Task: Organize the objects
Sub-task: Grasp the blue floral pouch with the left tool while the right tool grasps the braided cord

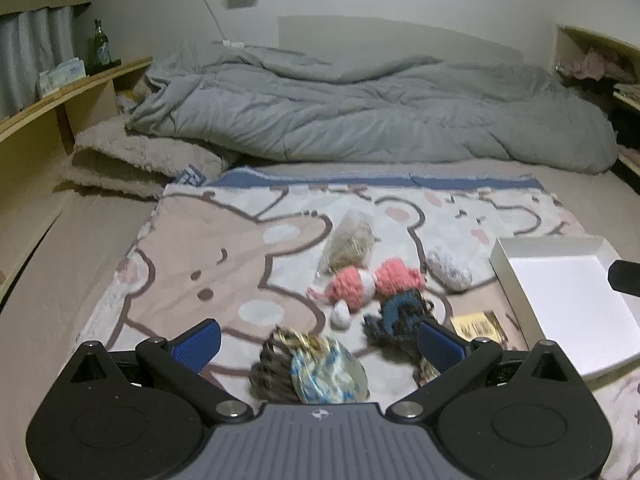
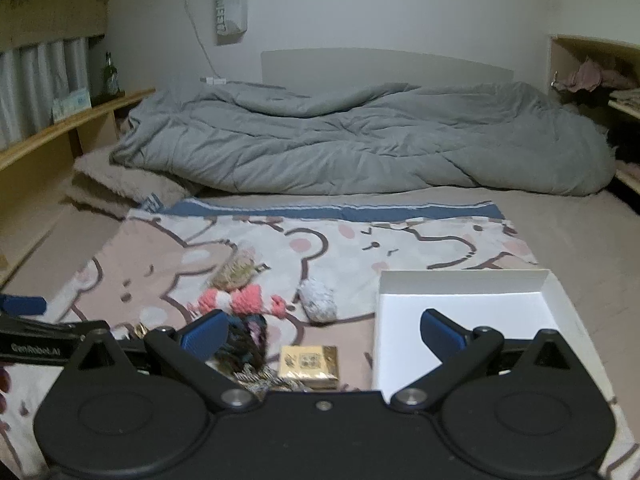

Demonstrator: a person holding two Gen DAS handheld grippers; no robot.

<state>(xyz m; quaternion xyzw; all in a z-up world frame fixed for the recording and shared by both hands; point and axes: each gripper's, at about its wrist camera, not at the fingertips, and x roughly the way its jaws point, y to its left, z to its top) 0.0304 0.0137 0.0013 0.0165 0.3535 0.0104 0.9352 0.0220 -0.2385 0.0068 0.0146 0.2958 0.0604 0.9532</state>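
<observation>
Small objects lie scattered on a bear-print blanket (image 1: 192, 248): a pink and white knitted piece (image 1: 372, 280), a dark blue knitted piece (image 1: 400, 316), a clear bag of straw-coloured filling (image 1: 350, 240), a white fuzzy ball (image 1: 448, 268), a gold packet (image 1: 478, 324) and a blue-patterned pouch (image 1: 328, 372) on dark yarn. A white open box (image 1: 568, 300) sits at the right. My left gripper (image 1: 318, 346) is open just above the pouch. My right gripper (image 2: 324, 334) is open over the gold packet (image 2: 310, 366), next to the white box (image 2: 464, 316).
A crumpled grey duvet (image 1: 360, 112) fills the far half of the bed, with a beige fleece blanket (image 1: 140, 156) at its left. Wooden shelves (image 1: 60, 96) run along the left wall, holding a green bottle (image 1: 100, 46); more shelves (image 2: 624, 104) stand at the right.
</observation>
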